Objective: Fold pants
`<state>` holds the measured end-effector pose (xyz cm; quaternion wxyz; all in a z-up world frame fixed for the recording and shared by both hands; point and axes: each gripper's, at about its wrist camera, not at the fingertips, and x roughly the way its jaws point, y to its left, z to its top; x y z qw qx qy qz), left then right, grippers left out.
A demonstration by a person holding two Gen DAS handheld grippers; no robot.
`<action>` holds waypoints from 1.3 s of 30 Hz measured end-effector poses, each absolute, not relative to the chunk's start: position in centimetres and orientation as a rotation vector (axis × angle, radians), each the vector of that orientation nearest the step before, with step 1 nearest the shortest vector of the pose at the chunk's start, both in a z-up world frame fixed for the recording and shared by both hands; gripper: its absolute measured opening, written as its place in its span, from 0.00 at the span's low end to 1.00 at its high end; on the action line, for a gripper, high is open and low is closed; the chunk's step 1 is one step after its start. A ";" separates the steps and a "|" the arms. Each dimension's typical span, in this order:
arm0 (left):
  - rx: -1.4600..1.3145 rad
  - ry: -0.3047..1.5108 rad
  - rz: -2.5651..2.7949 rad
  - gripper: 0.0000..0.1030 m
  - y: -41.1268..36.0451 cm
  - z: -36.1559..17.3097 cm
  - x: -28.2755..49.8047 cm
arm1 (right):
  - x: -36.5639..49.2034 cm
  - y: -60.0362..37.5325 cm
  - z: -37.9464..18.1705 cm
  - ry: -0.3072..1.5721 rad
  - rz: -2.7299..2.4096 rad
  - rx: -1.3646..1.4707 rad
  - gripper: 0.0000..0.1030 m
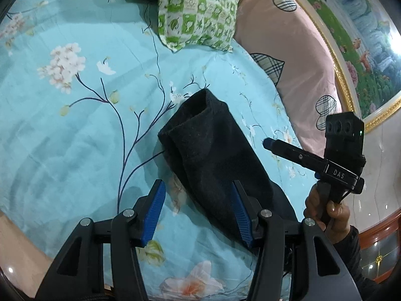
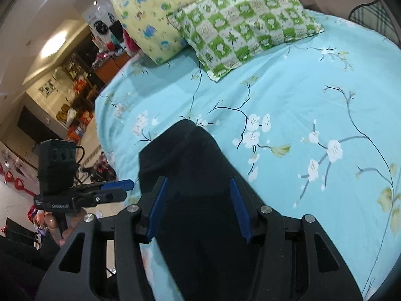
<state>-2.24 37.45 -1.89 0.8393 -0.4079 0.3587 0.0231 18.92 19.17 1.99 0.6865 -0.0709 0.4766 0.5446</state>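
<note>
- The black pants [image 1: 208,155] lie folded into a narrow, thick bundle on the bed, on the light blue floral sheet [image 1: 75,138], with the open cuff end pointing toward the pillows.
- Your left hand-held gripper [image 1: 200,208] stands with its jaws parted; the blue pads [image 1: 156,210] are well apart. One pad is over bare sheet and the other sits at the edge of the pants, so nothing is pinched between them.
- Your right hand-held gripper [image 2: 198,208] hangs right over the near end of the bundle, jaws parted about as wide as the folded cloth. The pants fill the gap in the right wrist view, but you cannot tell whether the pads press on them.
- From the left wrist view, your right hand [image 1: 328,215] grips the handle of that tool just beside the pants.
- A green checked pillow [image 2: 245,25] and a yellow printed pillow [image 2: 155,12] rest at the head of the bed, well apart from the pants.
- A pink quilt [image 1: 283,57] with plaid heart shapes lies along the bed's far side.
</note>
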 end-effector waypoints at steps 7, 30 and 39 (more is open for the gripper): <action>-0.888 0.767 0.101 0.56 38.6 -3.1 -0.9 | 19.8 22.4 1.3 1.068 1.260 -0.224 0.51; -0.856 0.801 0.106 0.27 38.1 -4.3 3.3 | 21.6 27.0 -2.6 1.170 1.354 -0.324 0.30; -0.739 0.722 0.069 0.23 35.1 1.6 3.0 | 20.6 23.8 1.3 1.069 1.369 -0.214 0.26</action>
